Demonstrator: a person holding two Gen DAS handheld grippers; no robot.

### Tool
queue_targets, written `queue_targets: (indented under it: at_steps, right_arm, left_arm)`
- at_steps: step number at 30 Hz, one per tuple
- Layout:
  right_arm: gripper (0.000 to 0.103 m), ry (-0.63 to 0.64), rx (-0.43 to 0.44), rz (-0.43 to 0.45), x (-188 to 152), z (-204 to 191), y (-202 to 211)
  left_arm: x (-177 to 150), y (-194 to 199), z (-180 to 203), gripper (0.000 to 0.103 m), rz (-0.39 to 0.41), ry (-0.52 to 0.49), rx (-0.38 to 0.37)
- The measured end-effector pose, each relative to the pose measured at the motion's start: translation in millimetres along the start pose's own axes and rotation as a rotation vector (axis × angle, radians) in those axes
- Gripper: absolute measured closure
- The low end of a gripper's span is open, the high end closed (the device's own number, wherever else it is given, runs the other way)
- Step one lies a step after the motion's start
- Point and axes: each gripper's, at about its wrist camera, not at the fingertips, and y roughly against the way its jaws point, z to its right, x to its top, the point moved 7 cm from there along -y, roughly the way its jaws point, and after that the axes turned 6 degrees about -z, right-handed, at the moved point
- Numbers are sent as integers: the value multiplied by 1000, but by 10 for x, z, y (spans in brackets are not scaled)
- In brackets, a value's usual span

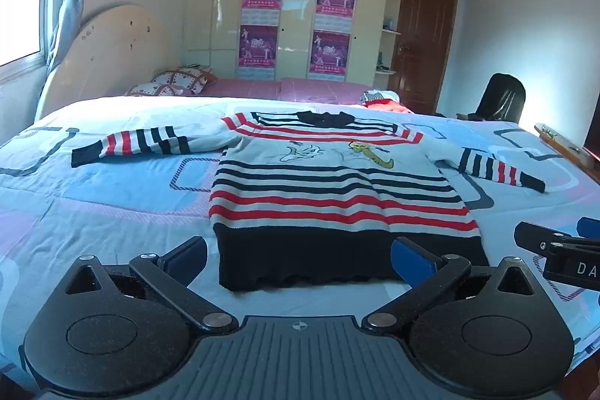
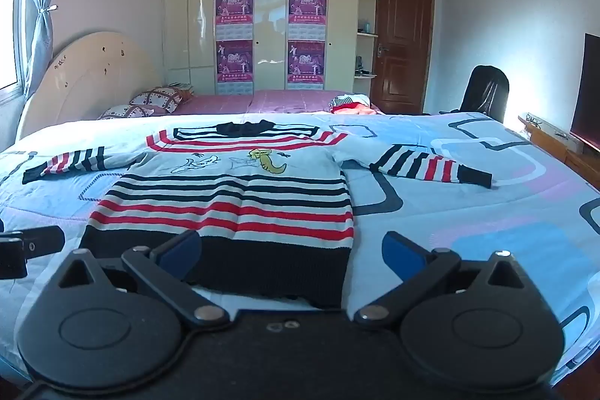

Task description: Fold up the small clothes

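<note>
The left tool [image 1: 299, 259] is matte black: two round pivot housings, angled link arms with silver screws, blue pads on its fingers [image 1: 412, 255], and a ribbed grey plate bearing a small crosshair mark. The right tool [image 2: 293, 252] matches, with white lettering on its side.

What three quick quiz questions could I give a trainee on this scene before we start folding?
1. True or false: the striped sweater lies flat with both sleeves spread out.
2. Which part of the sweater is nearest the grippers? A collar; B dark hem; C a cuff.
3. What does the left gripper or the right gripper hold?

Key:
1. True.
2. B.
3. Nothing; both stand open above the quilt, at the hem.
</note>
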Motion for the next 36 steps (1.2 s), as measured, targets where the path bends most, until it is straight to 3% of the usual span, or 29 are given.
queue_targets:
  at_steps: [36]
  right_arm:
    - [0,-8,11,-13,25,38,-76]
  left_arm:
    - [6,-74,67,0,-19,-12,19]
